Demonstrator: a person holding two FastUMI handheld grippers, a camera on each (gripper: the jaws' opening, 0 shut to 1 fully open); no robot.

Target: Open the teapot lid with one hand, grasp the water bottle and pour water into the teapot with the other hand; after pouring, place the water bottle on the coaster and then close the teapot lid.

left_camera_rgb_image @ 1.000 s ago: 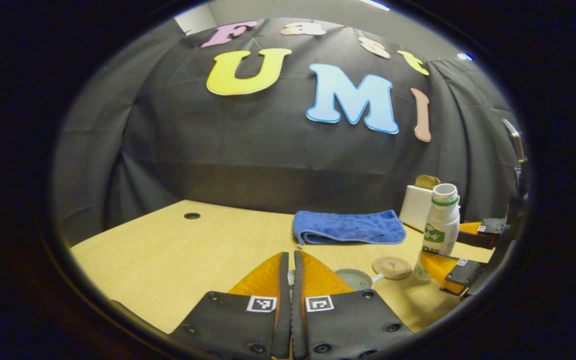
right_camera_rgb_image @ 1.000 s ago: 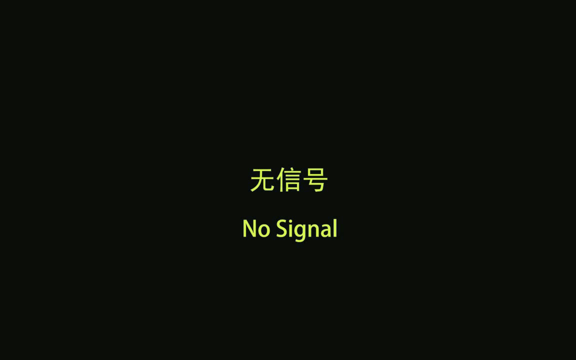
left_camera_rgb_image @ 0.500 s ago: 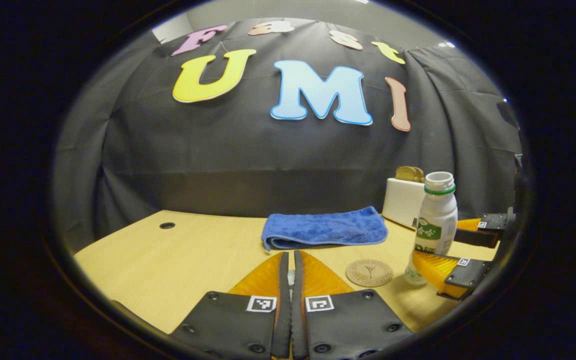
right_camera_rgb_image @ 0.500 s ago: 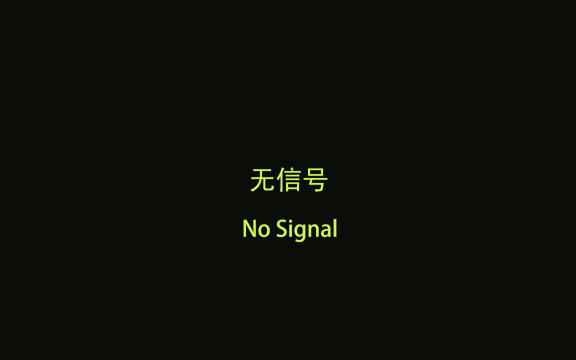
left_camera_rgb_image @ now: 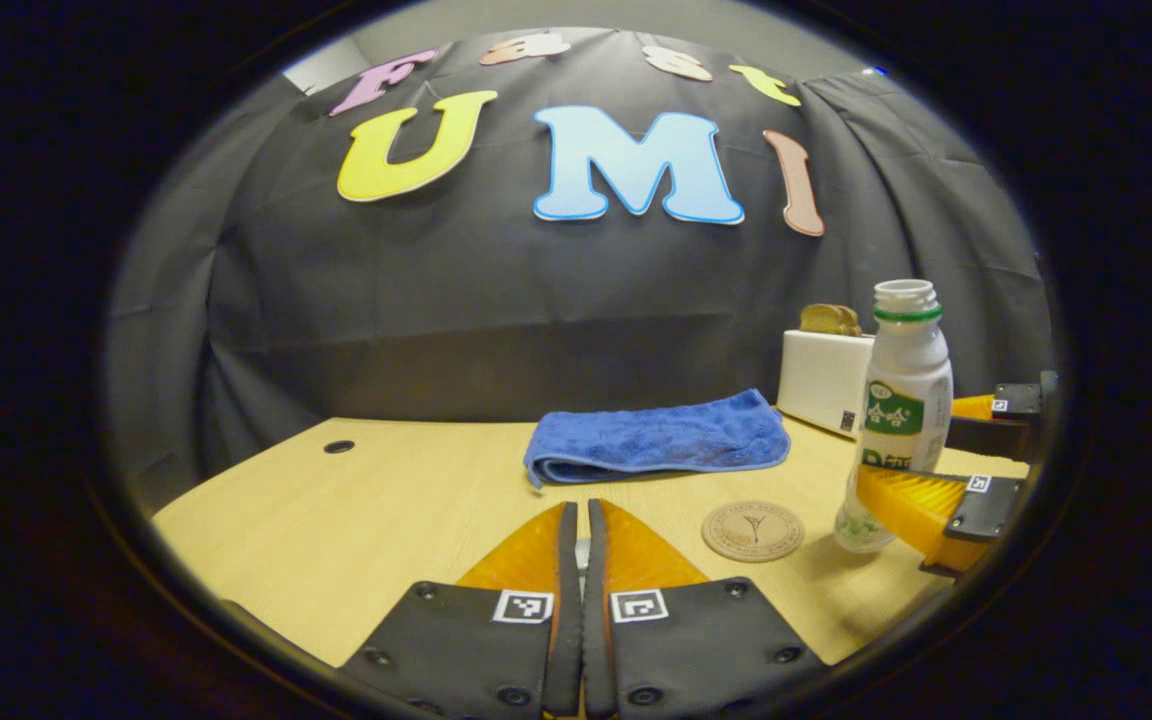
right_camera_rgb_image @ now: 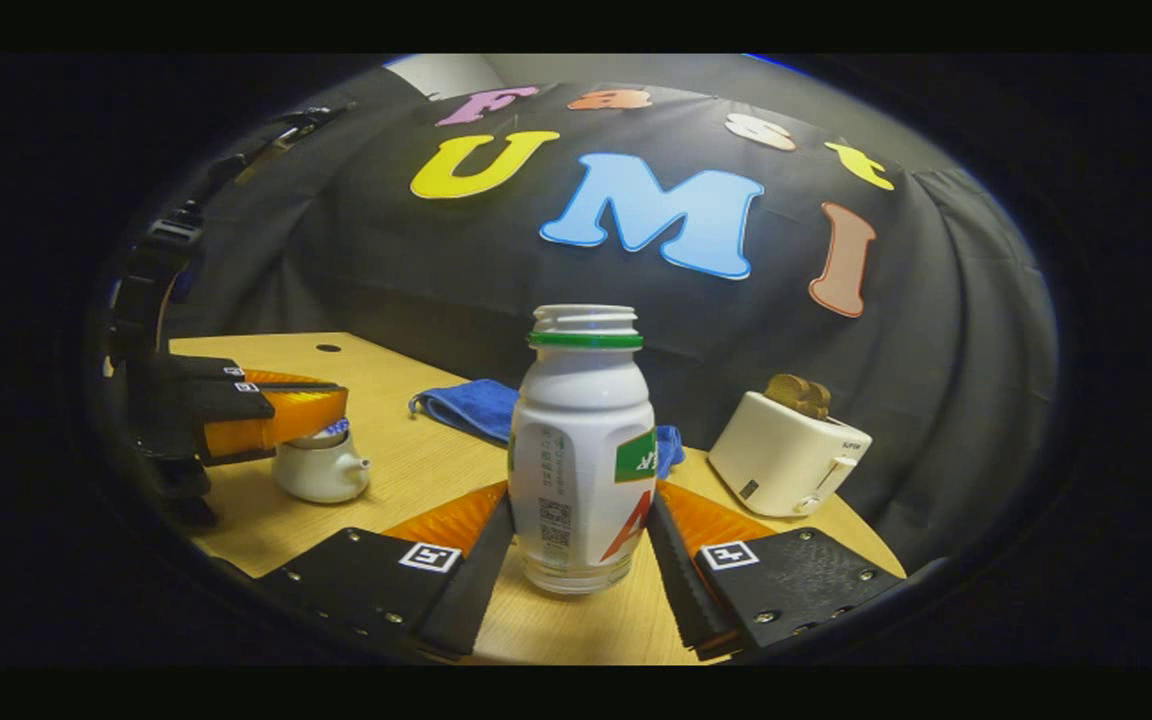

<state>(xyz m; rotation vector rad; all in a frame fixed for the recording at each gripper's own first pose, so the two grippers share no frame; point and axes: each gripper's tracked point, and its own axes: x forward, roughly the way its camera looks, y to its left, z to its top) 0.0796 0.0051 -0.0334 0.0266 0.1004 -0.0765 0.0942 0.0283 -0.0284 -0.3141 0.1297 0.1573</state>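
Note:
An uncapped white water bottle (right_camera_rgb_image: 581,440) stands upright between the fingers of my right gripper (right_camera_rgb_image: 581,500), which press on both of its sides. In the left gripper view the bottle (left_camera_rgb_image: 904,400) has its base just right of the round cork coaster (left_camera_rgb_image: 753,530), not on it. My left gripper (left_camera_rgb_image: 581,505) is shut with a small pale piece pinched between its fingers. In the right gripper view it (right_camera_rgb_image: 341,405) hovers right over the white teapot (right_camera_rgb_image: 321,475), holding the lid (right_camera_rgb_image: 321,434) at the pot's top. Whether the lid is seated or raised I cannot tell.
A folded blue towel (left_camera_rgb_image: 656,440) lies at the back of the wooden table (left_camera_rgb_image: 386,520). A white toaster (right_camera_rgb_image: 786,455) with toast in it stands at the back right. A small cable hole (left_camera_rgb_image: 339,446) sits at the far left.
The right gripper view had no signal and now shows a picture. In the left gripper view the open teapot mouth slid out of sight under my fingers, and the coaster and bottle came closer.

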